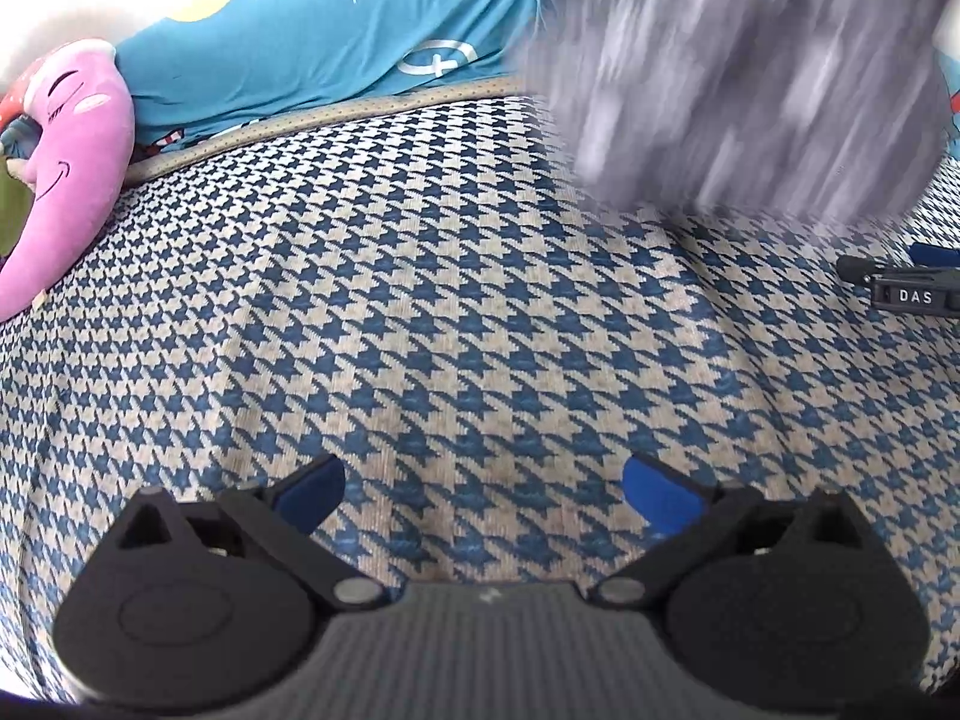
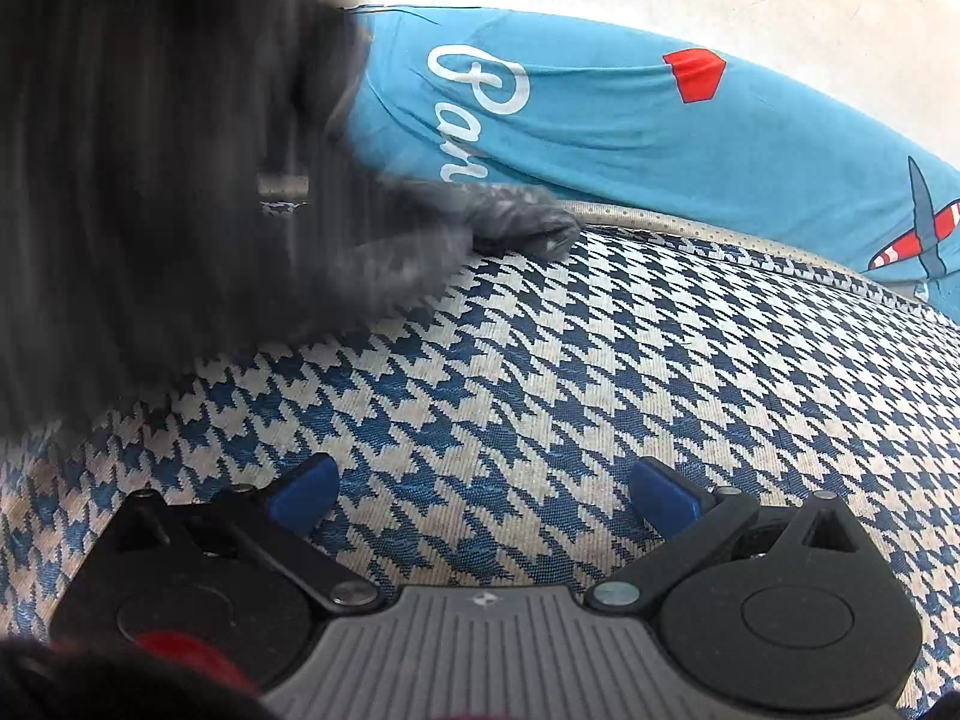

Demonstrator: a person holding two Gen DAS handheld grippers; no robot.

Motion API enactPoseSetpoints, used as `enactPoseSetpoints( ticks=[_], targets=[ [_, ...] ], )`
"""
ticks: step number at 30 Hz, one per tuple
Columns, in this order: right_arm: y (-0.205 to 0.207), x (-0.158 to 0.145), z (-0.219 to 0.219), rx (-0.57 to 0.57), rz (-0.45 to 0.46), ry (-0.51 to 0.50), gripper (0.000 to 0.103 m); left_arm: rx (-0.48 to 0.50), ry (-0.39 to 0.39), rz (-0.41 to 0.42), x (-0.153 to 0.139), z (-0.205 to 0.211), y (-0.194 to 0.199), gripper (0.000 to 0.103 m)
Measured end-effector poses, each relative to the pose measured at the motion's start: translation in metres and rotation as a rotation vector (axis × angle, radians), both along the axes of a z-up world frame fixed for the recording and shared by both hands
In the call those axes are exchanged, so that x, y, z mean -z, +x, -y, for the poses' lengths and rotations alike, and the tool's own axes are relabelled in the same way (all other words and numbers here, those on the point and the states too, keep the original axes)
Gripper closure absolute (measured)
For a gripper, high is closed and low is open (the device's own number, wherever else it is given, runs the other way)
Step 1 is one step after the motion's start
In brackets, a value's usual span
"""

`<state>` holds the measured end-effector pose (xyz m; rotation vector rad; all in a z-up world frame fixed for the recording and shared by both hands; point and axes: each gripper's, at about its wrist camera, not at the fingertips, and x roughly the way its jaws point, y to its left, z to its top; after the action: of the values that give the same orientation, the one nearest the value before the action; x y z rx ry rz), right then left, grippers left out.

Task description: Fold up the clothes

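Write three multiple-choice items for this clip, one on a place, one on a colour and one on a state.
1. Where does the pink plush toy lie in the left wrist view?
A. far left, by the teal printed fabric
B. between the gripper fingers
C. at the right edge

2. What colours pattern the houndstooth cover?
A. red and black
B. blue and beige
C. green and white

3. What state is the left gripper in?
A. shut on the blurred grey garment
B. open, holding nothing
C. shut on the toy

Answers:
1 A, it sits at the left edge, against the teal fabric.
2 B, blue shapes on a beige ground.
3 B, the blue fingertips stand apart with only cover between them; the right gripper looks the same.
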<state>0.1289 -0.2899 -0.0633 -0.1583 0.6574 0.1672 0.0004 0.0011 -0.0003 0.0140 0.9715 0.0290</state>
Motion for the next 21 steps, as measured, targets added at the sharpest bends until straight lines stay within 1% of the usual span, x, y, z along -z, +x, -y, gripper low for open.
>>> enactPoseSetpoints(
  ticks=[4, 8, 10, 14, 15, 16, 18, 21],
  targets=[
    [0.004, 0.003, -0.005, 0.0, 0.004, -0.016, 0.0, 0.003, 0.002, 0.002, 0.001, -0.004, 0.002, 0.0],
    [0.008, 0.005, -0.007, 0.002, 0.001, -0.003, 0.0, 0.007, 0.003, 0.002, 0.004, -0.007, 0.003, 0.0],
    [0.007, 0.005, -0.01, 0.003, 0.002, -0.008, 0.0, -0.035, -0.019, -0.01, 0.009, 0.009, 0.018, 0.0],
    [0.0, 0.005, -0.011, 0.003, 0.002, -0.005, 0.0, -0.053, -0.029, -0.01, 0.01, 0.013, 0.013, 0.0],
    [0.0, 0.005, -0.011, 0.003, 0.002, -0.005, 0.0, -0.064, -0.077, -0.015, 0.01, 0.01, 0.015, 0.0],
    [0.0, 0.005, -0.012, 0.004, 0.002, -0.005, 0.0, -0.079, -0.143, -0.031, 0.008, 0.008, 0.017, 0.0],
    [0.002, 0.005, -0.014, 0.004, 0.002, -0.004, 0.0, -0.09, -0.162, -0.036, 0.009, 0.006, 0.019, 0.0],
    [0.001, 0.005, -0.013, 0.004, 0.002, -0.005, 0.0, -0.102, -0.148, -0.004, 0.01, 0.006, 0.02, 0.0]
  ],
)
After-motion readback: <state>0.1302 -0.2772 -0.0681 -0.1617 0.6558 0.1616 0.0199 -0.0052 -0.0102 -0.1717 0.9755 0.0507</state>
